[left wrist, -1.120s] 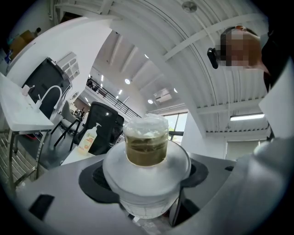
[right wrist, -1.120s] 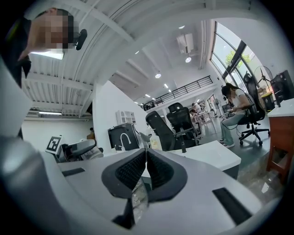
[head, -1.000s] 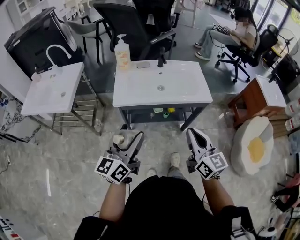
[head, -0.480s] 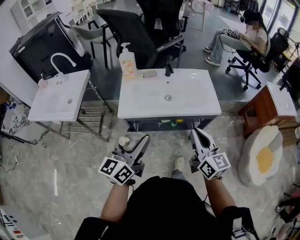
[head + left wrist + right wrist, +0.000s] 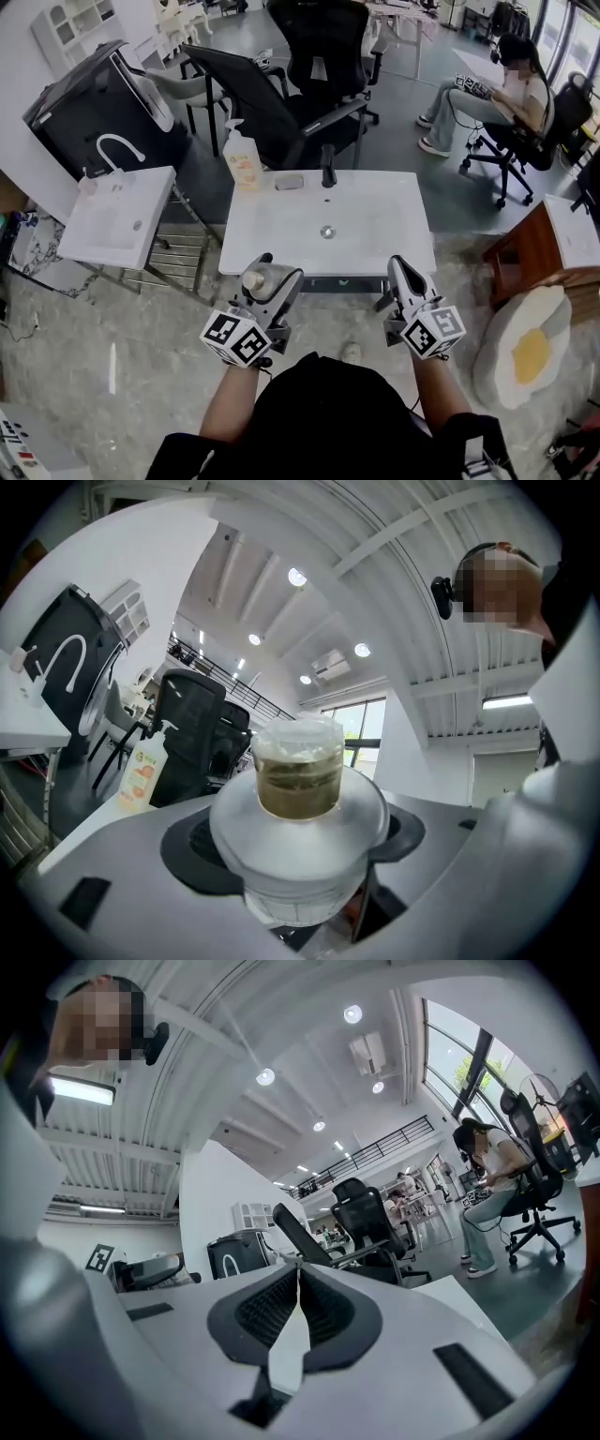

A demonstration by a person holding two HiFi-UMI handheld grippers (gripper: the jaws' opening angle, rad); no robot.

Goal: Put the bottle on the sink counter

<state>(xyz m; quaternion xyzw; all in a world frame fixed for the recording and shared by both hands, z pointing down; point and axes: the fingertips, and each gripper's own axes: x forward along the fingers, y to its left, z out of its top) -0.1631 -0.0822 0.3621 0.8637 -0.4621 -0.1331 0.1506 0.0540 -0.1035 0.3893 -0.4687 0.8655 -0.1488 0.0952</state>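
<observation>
A clear bottle (image 5: 298, 803) with a pale cap and brownish contents stands upright between the jaws of my left gripper (image 5: 300, 846), which is shut on its body. In the head view the bottle (image 5: 256, 278) and left gripper (image 5: 267, 281) hover at the front left edge of the white sink counter (image 5: 375, 244). My right gripper (image 5: 405, 274) is shut with nothing in it, held at the counter's front right edge; its pads (image 5: 323, 1312) meet in the right gripper view. The basin has a drain (image 5: 326, 231) and a dark tap (image 5: 328, 169) at the back.
A pump soap bottle (image 5: 241, 157) and a small grey dish (image 5: 289, 182) stand at the counter's back left. A second white sink (image 5: 112, 217) is to the left. Black office chairs (image 5: 319, 66) stand behind, a wooden stool (image 5: 553, 248) at the right. A seated person (image 5: 506, 84) is far right.
Both grippers have come forward from over the floor to the sink counter's front edge. The left still carries the bottle; the right stays shut.
</observation>
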